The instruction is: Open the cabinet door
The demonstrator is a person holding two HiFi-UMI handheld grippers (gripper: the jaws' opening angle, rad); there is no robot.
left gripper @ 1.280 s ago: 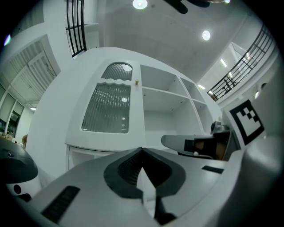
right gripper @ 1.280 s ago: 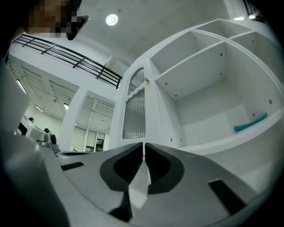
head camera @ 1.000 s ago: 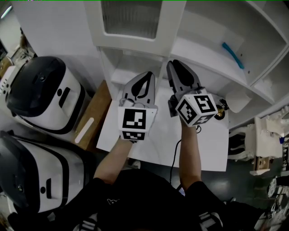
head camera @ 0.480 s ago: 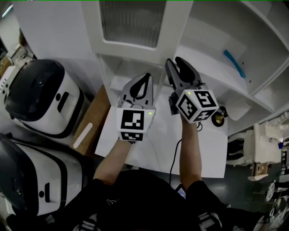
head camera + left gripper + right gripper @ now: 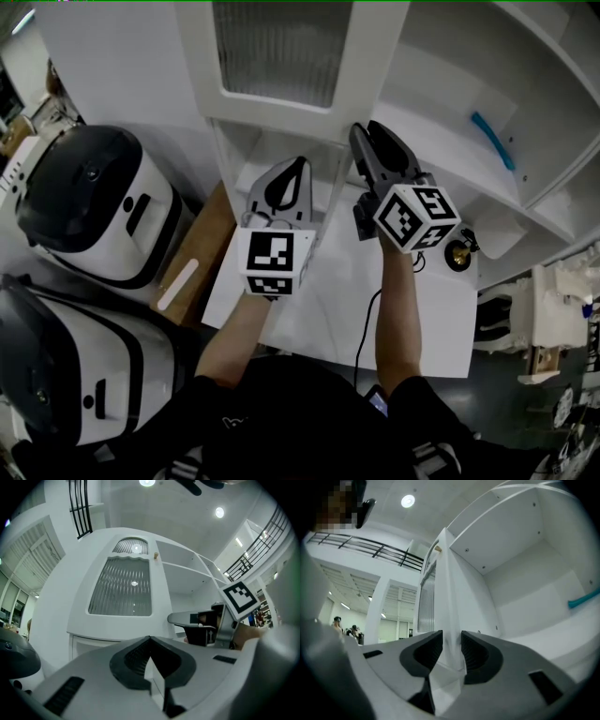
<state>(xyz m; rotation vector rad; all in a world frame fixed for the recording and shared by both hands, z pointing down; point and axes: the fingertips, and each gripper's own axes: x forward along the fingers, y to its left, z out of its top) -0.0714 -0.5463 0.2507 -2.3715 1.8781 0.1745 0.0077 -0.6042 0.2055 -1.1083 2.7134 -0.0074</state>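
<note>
The white cabinet door (image 5: 281, 52) with its ribbed glass pane stands swung out from the cabinet. In the left gripper view the door (image 5: 123, 592) shows face-on. My right gripper (image 5: 372, 133) straddles the door's free edge (image 5: 449, 597). That edge runs between the dark pads (image 5: 476, 656), and the jaws are closing a little from wide without clamping it. My left gripper (image 5: 300, 165) hangs just left of it, below the door's lower rail. Its tips (image 5: 150, 640) meet, shut on nothing. The right gripper (image 5: 201, 626) also shows in the left gripper view.
Open white shelves (image 5: 450, 103) lie to the right, with a blue tool (image 5: 492, 127) on one. A brass knob (image 5: 459, 255) sits on the white panel (image 5: 319, 300) under my hands. Two black-and-white appliances (image 5: 94, 202) (image 5: 66, 366) and a wooden board (image 5: 192, 267) stand to the left.
The right gripper's jaws have spread apart around the door's edge. Both hands have drifted a little, and the left gripper stays shut.
</note>
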